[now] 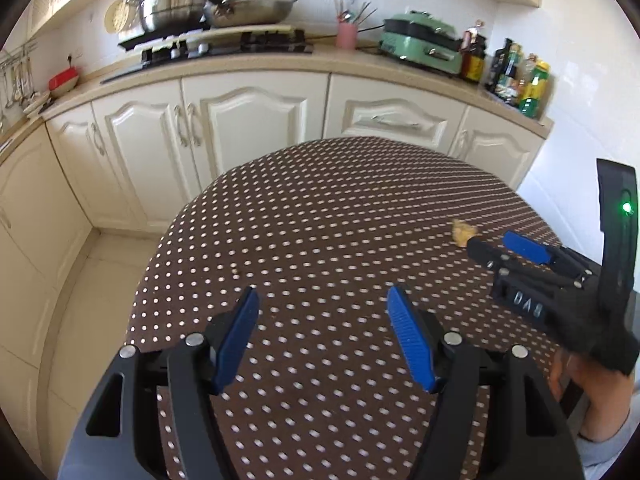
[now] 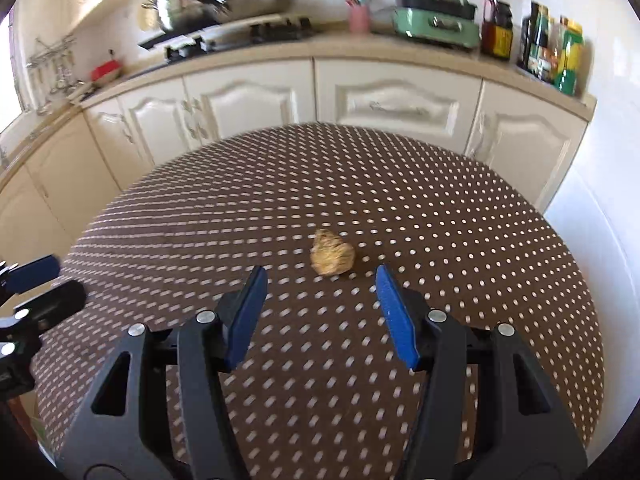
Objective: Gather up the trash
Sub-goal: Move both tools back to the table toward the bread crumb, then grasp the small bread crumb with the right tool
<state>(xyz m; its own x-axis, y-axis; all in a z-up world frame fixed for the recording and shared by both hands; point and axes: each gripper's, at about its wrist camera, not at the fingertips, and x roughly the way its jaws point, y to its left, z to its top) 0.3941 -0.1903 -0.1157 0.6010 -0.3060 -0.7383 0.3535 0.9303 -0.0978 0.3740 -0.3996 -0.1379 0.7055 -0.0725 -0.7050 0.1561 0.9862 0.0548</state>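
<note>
Presently we list the right tongs (image 2: 320,312) first: blue ribbed pads apart, nothing between them, tilted down over the table (image 2: 460,208). Just beyond their tips lies the one item of trash we can find, a crumpled tan wad (image 2: 333,257), resting alone on the brown dotted cloth near the middle of the table and touching neither pad. We hold the left tongs (image 1: 320,336) likewise apart and empty, over a bare stretch of the same cloth, well off to one side of the wad; from that view the wad (image 1: 462,234) shows partly hidden behind the tip of the right tongs. A hand (image 1: 592,392) grips the right tool at the frame's lower edge. We judge the wad light, soft and compressible, probably paper or a fibrous scrap, though we cannot tell the material; it should neither slip nor break, but it may skid across the cloth if nudged by one pad alone. We would take it across its broad middle, pads on opposite sides, closing until it gives slightly. Further out: cream cabinets (image 2: 256,100), a stove with pots (image 1: 180,4), a pink utensil cup (image 1: 346,35), a green cooker (image 1: 424,42), and bottles (image 2: 556,52) at the far corner. We see no bin in either view.
</note>
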